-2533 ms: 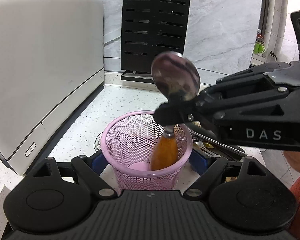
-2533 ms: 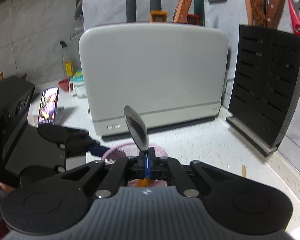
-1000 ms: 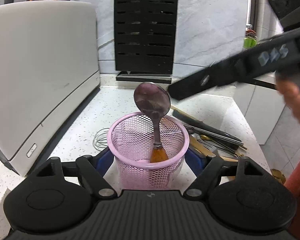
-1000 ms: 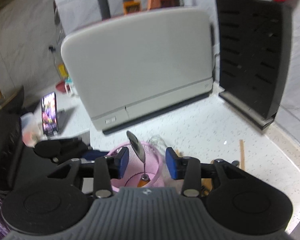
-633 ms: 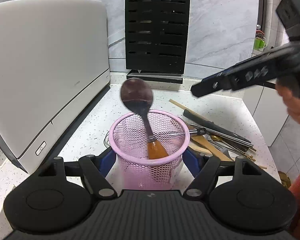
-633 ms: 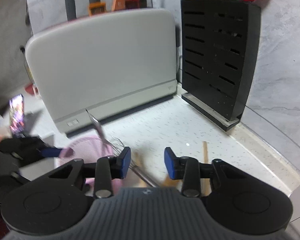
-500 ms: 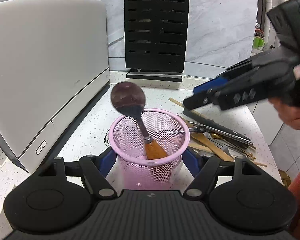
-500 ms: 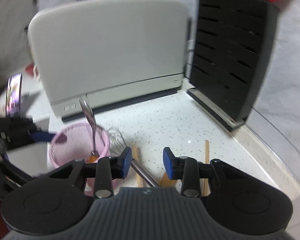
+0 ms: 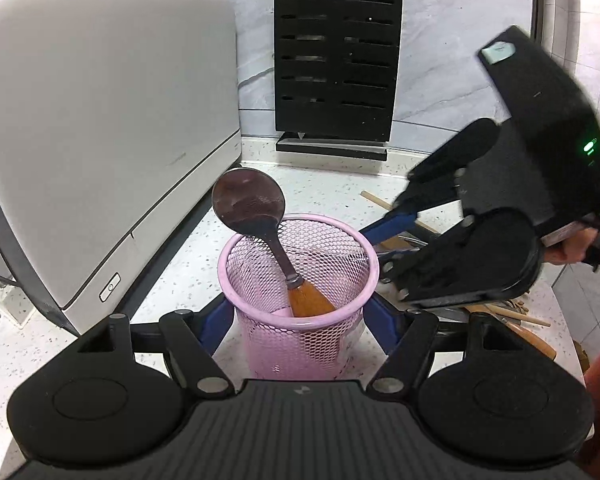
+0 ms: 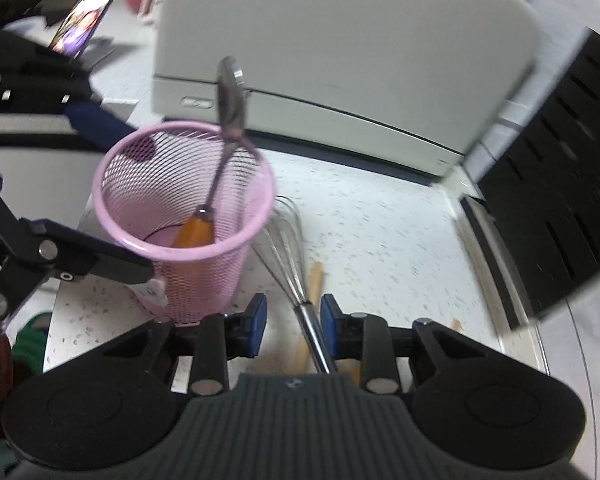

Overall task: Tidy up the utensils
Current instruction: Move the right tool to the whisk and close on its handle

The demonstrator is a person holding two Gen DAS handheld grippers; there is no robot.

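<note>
Right wrist view: right claw (image 10: 288, 326) closing around whisk (image 10: 290, 252) handle, not yet pinched; left claw (image 9: 296, 320) closing on pink mesh cup (image 9: 298, 280)—thin handle may slip, wires may snag cup and tip spoon (image 9: 260, 220).

A large white appliance (image 9: 100, 120) stands on the speckled counter (image 10: 380, 224), ahead and left of the left claw. A black slotted knife block (image 9: 336, 64) rises beside it against the marble wall (image 9: 452, 52). A lit phone (image 10: 86, 20) sits far left of the right claw.
</note>
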